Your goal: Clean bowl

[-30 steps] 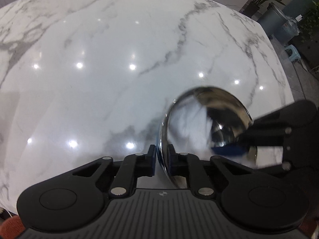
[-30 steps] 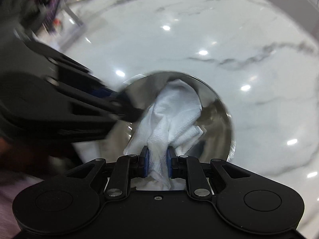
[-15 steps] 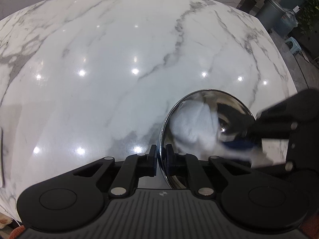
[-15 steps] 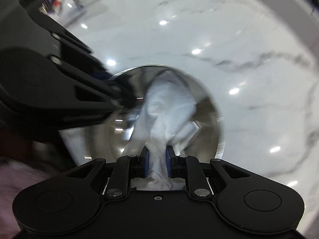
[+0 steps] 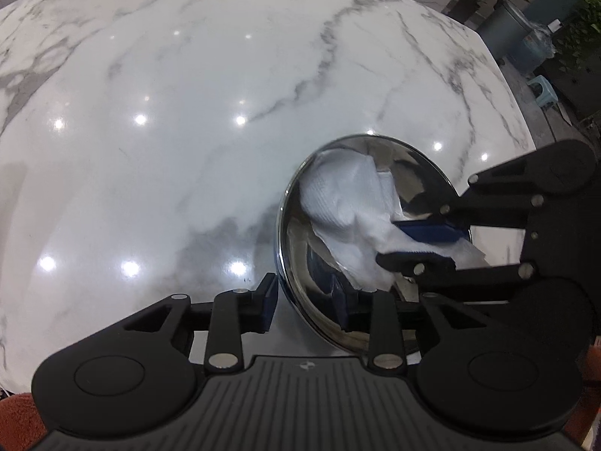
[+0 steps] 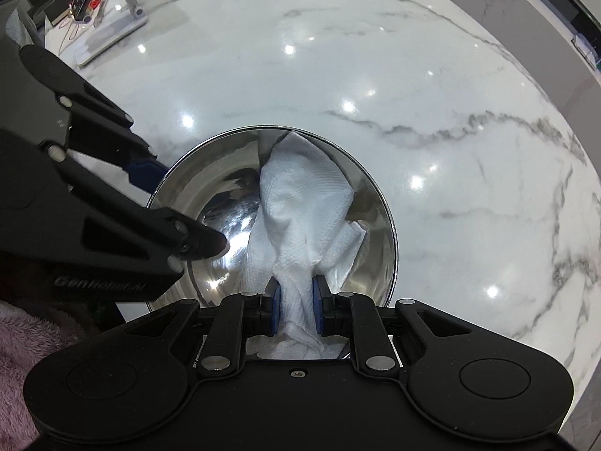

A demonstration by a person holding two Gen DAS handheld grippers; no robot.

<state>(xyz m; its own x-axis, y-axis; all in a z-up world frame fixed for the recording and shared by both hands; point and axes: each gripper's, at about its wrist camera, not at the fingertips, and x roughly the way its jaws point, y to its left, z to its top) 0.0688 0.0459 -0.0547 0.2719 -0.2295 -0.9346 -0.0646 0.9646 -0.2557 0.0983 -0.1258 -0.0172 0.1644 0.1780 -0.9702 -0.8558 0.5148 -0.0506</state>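
A shiny steel bowl [image 5: 300, 293] [image 6: 188, 188] stands on the white marble table [image 5: 188, 131] [image 6: 450, 131]. My right gripper [image 6: 295, 310] [image 5: 417, 242] is shut on a crumpled white paper towel [image 6: 300, 203] [image 5: 349, 203] that lies inside the bowl against its far wall. My left gripper [image 5: 305, 306] is open, its jaws standing wide on either side of the bowl's near rim, one finger outside and one inside. In the right wrist view the left gripper [image 6: 180, 203] comes in from the left over the bowl's rim.
A phone stand on a white board [image 6: 109, 18] sits at the far left of the table. A bin [image 5: 503, 26], plants and a small stool [image 5: 542, 90] stand on the floor beyond the table's right edge. A pink fuzzy sleeve [image 6: 30, 345] is at the lower left.
My left gripper has opened and let go of the bowl's rim. The right gripper has swept the towel across the inside of the bowl; the blur has settled.
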